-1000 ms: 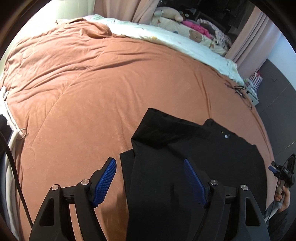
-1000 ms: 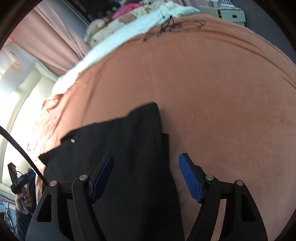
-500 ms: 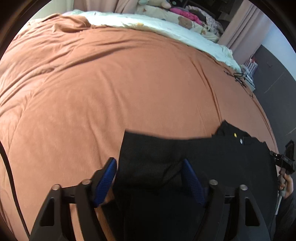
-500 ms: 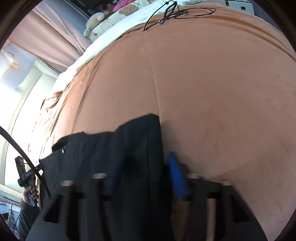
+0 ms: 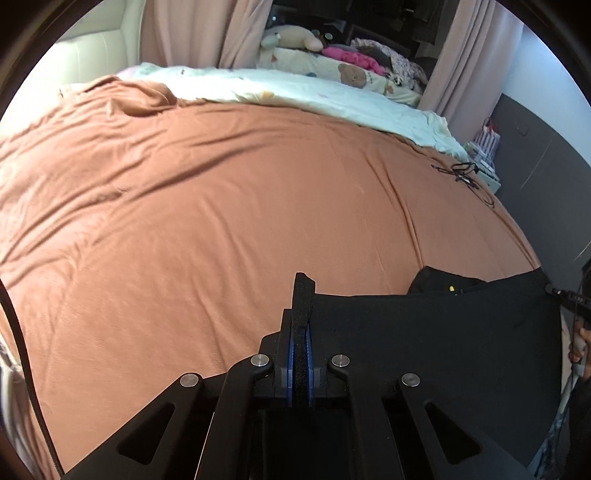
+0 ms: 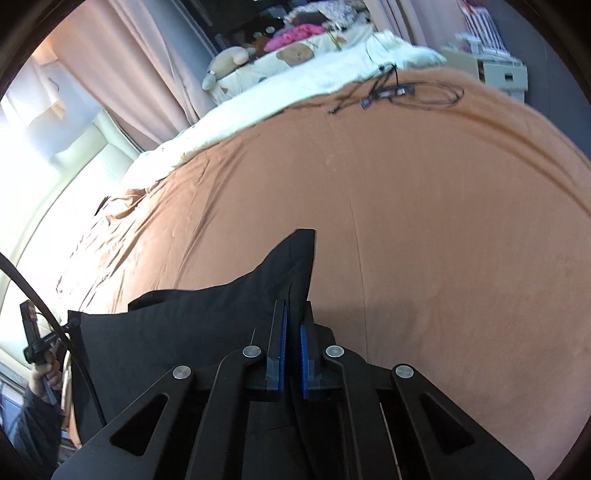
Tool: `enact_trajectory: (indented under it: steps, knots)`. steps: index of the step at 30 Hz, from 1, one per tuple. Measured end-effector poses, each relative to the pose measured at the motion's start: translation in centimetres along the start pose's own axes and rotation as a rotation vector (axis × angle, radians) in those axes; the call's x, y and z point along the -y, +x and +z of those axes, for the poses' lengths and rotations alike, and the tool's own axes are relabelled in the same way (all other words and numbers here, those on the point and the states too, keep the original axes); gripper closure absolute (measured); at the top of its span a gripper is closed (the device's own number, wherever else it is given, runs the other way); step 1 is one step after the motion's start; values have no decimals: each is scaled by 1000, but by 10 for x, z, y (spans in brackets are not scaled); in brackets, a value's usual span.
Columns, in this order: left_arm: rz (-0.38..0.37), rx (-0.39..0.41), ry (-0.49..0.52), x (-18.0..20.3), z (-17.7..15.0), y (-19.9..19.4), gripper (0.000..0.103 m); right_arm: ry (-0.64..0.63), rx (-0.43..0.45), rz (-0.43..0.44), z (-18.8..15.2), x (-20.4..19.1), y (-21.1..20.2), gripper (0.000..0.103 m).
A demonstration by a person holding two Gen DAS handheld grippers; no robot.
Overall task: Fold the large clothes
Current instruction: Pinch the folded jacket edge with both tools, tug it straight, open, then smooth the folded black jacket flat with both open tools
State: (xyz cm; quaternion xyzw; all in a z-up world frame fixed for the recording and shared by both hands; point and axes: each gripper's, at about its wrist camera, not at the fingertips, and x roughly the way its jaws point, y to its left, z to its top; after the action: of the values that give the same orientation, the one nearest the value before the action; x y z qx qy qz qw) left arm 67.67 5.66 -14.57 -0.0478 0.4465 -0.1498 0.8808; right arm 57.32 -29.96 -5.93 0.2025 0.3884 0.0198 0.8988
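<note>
Over the near edge of the brown bedspread (image 5: 229, 206), the black garment (image 5: 424, 332) hangs stretched between both tools. Left gripper (image 5: 300, 354) pinches one upper corner between its pressed-together pads; right gripper (image 6: 291, 343) likewise clamps the opposite corner, cloth sticking up past the tips. Judging by the lifted, taut cloth, folding is partway: both corners are gripped, and laying the edge over and smoothing the result appear left to do.

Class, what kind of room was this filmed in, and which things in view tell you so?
Most likely a bedroom: a wide bed under an orange cover, a pale bear-print quilt, and a plush toy by the curtains.
</note>
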Motion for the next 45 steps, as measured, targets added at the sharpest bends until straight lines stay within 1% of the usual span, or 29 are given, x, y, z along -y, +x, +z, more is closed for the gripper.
enact_trajectory:
  steps: [2, 3, 7, 9, 11, 13, 14, 15, 16, 17, 18, 20, 21, 24, 27, 30, 32, 35, 39, 41, 42, 45]
  knots:
    - [15, 6, 2, 0, 3, 0, 98, -12, 2, -19, -5, 0, 4, 102]
    - [20, 4, 0, -1, 5, 2, 98, -24, 1, -35, -7, -4, 13, 102]
    - [36, -34, -6, -4, 6, 26, 98, -14, -33, -91, -10, -6, 35, 102]
    - [46, -69, -1, -3, 2, 43, 98, 5, -80, -127, -15, 0, 53, 101]
    - [60, -126, -13, -4, 0, 63, 96, 15, -125, -146, -19, 1, 66, 100]
    - [71, -165, -45, -10, -2, 79, 90, 15, -152, -161, -25, 2, 71, 94]
    - [75, -175, -55, -11, -2, 81, 82, 11, -149, -165, -26, 1, 71, 83]
    - [90, -186, -74, -14, -3, 83, 69, 2, -140, -162, -27, 1, 67, 62]
    - [96, -180, -83, -14, -4, 81, 62, -4, -132, -154, -29, 0, 63, 49]
    - [92, -160, -85, -13, -4, 75, 52, -8, -119, -136, -30, -1, 57, 36]
    - [85, -147, -81, -11, -5, 70, 45, -12, -107, -118, -32, -3, 49, 36]
    - [84, -130, -74, -9, -7, 57, 43, -20, -108, -104, -34, 1, 37, 36]
    - [80, -124, -70, -6, -9, 48, 43, -27, -105, -105, -36, 0, 29, 36]
    - [79, -115, -44, 2, -14, 26, 43, -75, -76, -165, -44, -9, 0, 36]
    - [73, -115, -17, 12, -22, 9, 42, -120, -58, -160, -59, -30, -23, 36]
    - [66, -124, 8, 25, -33, -7, 42, -173, -76, -161, -70, -52, -36, 36]
    - [54, -141, 17, 30, -37, -10, 42, -217, -92, -160, -80, -64, -42, 36]
    - [26, -186, 38, 42, -47, -11, 42, -274, -134, -161, -93, -77, -41, 36]
    - [3, -255, 83, 57, -68, -4, 42, -339, -223, -171, -112, -87, -25, 36]
    - [14, -281, 115, 66, -76, 3, 42, -346, -265, -189, -116, -87, -9, 36]
    - [36, -298, 136, 69, -81, 10, 42, -346, -287, -208, -118, -84, 0, 36]
    - [84, -337, 149, 70, -87, 32, 42, -345, -303, -244, -113, -81, 20, 36]
